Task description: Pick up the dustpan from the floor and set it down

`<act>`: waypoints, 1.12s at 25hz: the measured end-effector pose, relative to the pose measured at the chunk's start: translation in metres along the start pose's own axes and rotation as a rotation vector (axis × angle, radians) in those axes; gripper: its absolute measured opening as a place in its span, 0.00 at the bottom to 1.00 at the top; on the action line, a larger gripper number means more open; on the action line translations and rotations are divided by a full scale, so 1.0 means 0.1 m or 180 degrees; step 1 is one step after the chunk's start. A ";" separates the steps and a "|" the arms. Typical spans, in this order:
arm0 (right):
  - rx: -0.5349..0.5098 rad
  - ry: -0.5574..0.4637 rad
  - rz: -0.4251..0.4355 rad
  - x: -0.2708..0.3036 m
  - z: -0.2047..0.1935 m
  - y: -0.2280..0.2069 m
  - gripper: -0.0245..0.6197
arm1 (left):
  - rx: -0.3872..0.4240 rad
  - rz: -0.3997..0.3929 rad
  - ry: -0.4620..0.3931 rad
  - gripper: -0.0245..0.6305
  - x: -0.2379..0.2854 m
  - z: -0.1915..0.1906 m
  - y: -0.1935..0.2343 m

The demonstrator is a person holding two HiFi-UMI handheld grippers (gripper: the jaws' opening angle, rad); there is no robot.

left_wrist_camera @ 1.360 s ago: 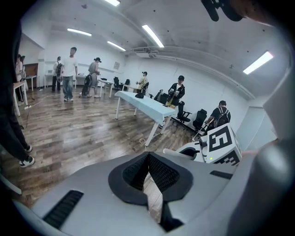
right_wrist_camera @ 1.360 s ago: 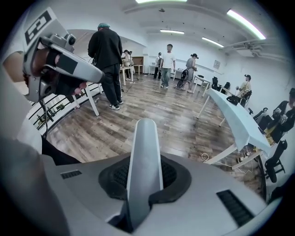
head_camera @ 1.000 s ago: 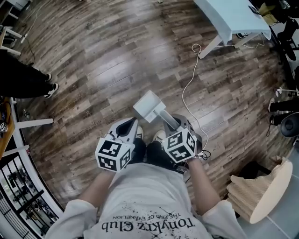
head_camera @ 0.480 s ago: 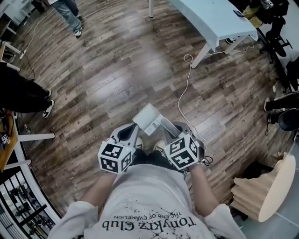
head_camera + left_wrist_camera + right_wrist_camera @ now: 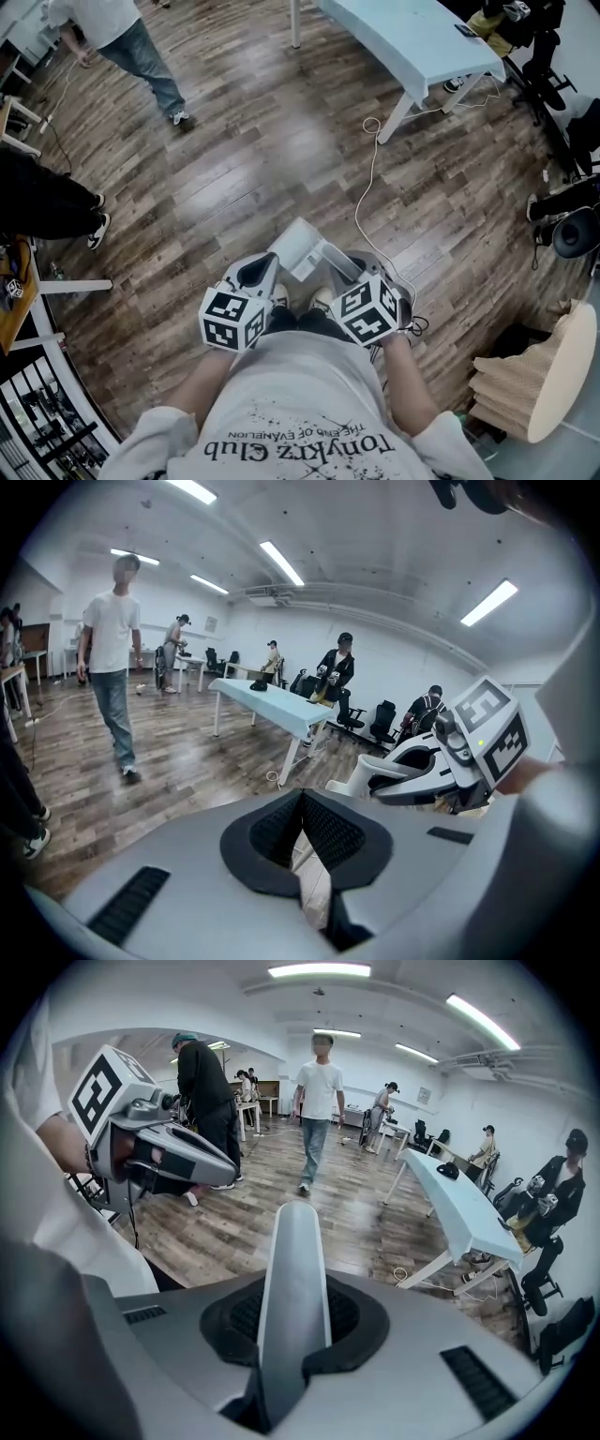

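Right tongs (image 5: 293, 1321) are clamped on the handle of the dustpan (image 5: 300, 246). Left tongs (image 5: 302, 832) are closed with nothing between them.

Key geometry, head view: the dustpan's long axis runs from the right tongs (image 5: 349, 269) up and to the left. The handle is in the grip and the white pan is at the far end, ahead of the person's shoes. The left tongs (image 5: 262, 274) sit just beside the pan on its left, not touching as far as I can tell. The right hand is the one carrying it, and I judge the pan to be off the floor (image 5: 234, 159).

Any set-down means lowering pan-first along that axis. A white cable (image 5: 366, 187) lies ahead and to the right.

Hard to read:
- The right gripper view shows only the handle (image 5: 295, 1260); the pan isn't visible there.
- The head view gives no gap between pan and floor.
- The marker cubes hide the pad contact from above.
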State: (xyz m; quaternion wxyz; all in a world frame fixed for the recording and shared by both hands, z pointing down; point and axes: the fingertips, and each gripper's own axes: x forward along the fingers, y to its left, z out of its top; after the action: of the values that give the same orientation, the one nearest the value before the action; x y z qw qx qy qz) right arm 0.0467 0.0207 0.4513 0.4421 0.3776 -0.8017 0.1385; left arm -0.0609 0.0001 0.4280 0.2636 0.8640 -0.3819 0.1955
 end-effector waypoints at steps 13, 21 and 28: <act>0.0035 -0.0027 -0.0019 -0.11 -0.03 0.08 0.16 | -0.0004 -0.0059 -0.0076 0.07 -0.07 0.03 -0.12; 0.0021 -0.0016 -0.0027 -0.11 -0.08 0.11 0.16 | 0.0098 -0.0125 -0.0074 0.07 -0.06 0.00 -0.20; 0.0036 -0.0001 -0.0034 -0.11 -0.09 0.10 0.16 | 0.0044 -0.0071 -0.0068 0.07 -0.05 -0.02 -0.15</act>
State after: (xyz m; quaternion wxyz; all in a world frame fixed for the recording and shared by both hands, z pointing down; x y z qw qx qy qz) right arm 0.0482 0.0380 0.4492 0.4406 0.3845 -0.7990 0.1405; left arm -0.0528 0.0125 0.4226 0.2557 0.8720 -0.3737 0.1860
